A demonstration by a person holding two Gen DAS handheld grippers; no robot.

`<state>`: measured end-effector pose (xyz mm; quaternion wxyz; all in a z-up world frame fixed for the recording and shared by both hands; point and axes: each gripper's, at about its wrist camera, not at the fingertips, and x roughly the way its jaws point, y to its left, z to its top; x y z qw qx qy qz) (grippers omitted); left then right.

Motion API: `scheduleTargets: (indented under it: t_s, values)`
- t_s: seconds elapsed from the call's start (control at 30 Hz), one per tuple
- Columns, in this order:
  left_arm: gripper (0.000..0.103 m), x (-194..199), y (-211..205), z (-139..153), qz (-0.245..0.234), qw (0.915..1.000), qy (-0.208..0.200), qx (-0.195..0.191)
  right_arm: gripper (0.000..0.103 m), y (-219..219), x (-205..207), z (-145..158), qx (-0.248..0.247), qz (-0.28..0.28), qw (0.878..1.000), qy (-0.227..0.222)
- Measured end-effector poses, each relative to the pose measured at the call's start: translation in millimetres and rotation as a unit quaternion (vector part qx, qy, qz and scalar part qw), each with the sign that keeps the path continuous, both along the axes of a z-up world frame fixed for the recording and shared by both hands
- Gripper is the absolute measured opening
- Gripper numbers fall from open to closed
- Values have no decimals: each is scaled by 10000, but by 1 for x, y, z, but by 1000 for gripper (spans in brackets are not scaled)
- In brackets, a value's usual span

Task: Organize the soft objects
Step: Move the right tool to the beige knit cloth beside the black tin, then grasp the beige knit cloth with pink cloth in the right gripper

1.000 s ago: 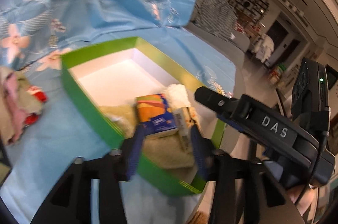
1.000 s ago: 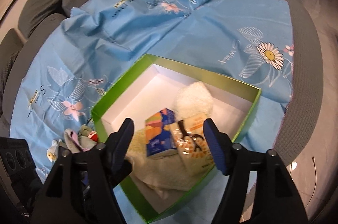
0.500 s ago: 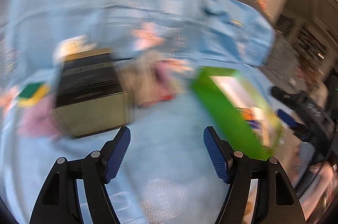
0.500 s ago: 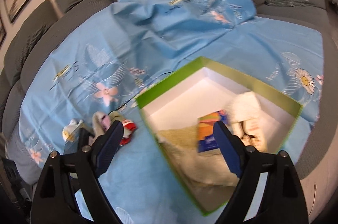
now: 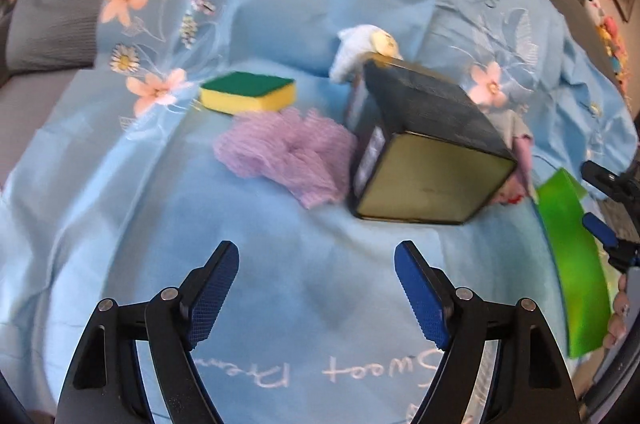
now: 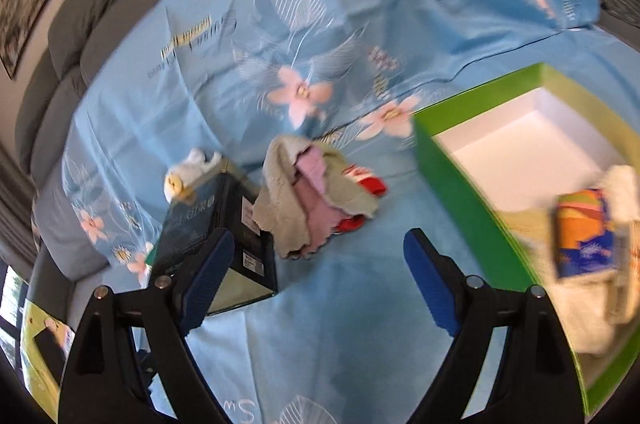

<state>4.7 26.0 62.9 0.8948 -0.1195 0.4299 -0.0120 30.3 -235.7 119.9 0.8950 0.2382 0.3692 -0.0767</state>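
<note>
Blue-padded jaws of the left gripper [image 5: 316,298] have just been opening, nothing between them, above bare sheet [image 5: 120,208]. Beyond, a purple mesh puff [image 5: 286,154] is seen beside a dark box [image 5: 424,152], the sponge [image 5: 248,92] lying crosswise behind. Only the right gripper [image 6: 318,284], parted and empty, shows the green box [image 6: 456,184] interior and crumpled cloths [image 6: 312,200].

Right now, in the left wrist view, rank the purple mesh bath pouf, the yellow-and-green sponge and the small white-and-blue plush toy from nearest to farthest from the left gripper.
1. Purple mesh bath pouf: ahead of the open left gripper, beside the dark box.
2. Yellow-and-green sponge: behind the pouf, to the left.
3. Small white-and-blue plush toy: farthest, behind the box's top corner.
</note>
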Motion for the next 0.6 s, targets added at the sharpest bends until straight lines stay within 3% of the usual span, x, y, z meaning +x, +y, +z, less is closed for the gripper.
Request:
scheduleTargets:
  t_s: [0.13, 0.33, 0.47, 0.57, 0.6]
  values:
    - [81, 0, 8, 1, -7, 9997, 3, -227, 87, 11, 36, -5, -213, 175, 9996, 78]
    - [81, 1, 14, 0, 225, 9997, 61, 47, 86, 15, 92, -19, -477, 329, 9981, 197]
    - [81, 3, 17, 0, 303, 9995, 87, 74, 77, 12, 115, -44, -635, 226, 9966, 470]
    - [81, 3, 20, 0, 297, 9995, 126, 23, 38, 10, 119, -49, -810, 212, 9952, 502]
    - [81, 3, 20, 0, 291, 9995, 133, 13, 16, 9, 118, -49, -853, 202, 9949, 506]
